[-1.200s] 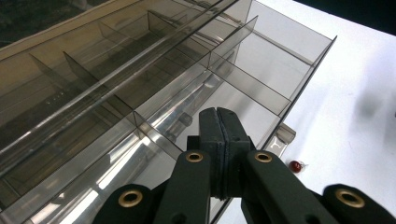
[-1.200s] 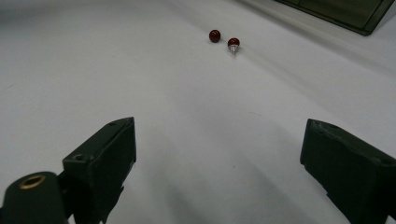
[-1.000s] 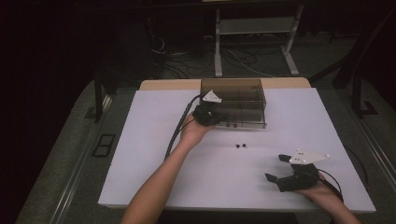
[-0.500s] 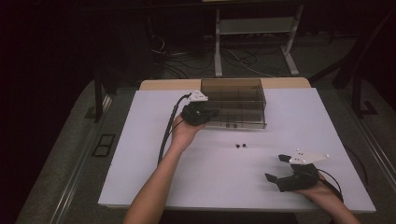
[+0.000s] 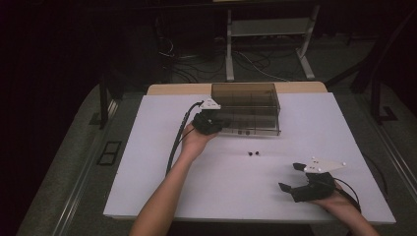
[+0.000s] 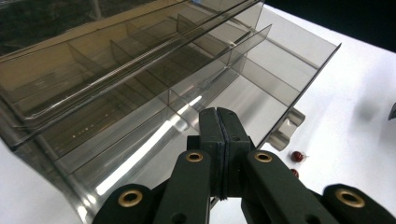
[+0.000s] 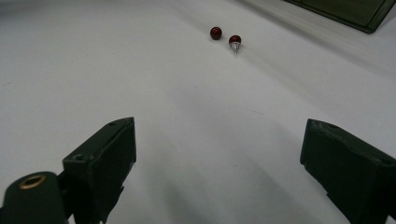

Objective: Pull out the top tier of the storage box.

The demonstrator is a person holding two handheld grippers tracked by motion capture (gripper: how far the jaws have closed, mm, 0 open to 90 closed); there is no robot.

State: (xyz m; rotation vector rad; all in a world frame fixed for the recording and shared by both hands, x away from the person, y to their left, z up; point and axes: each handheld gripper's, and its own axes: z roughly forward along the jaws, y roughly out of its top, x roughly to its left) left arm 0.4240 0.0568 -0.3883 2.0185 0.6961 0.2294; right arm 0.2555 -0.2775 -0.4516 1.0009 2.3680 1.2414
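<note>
One smoky clear organizer box (image 5: 248,108) stands on one white worktop (image 5: 147,162) — a single box with several dividers inside, their exact number too hard to tell. Two small red studs (image 7: 224,35) lie side by side in front of it — one shows a metal post, the other does not. Two tools are in play: the left tool (image 6: 218,122) and the right tool (image 7: 219,154), each with two black jaws.

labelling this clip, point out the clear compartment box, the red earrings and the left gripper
clear compartment box (image 5: 255,101), high view, on its top face
red earrings (image 7: 235,40), right gripper view, on the red ball of the right-hand one
left gripper (image 6: 220,125), left gripper view, on the tips of its shut jaws
</note>
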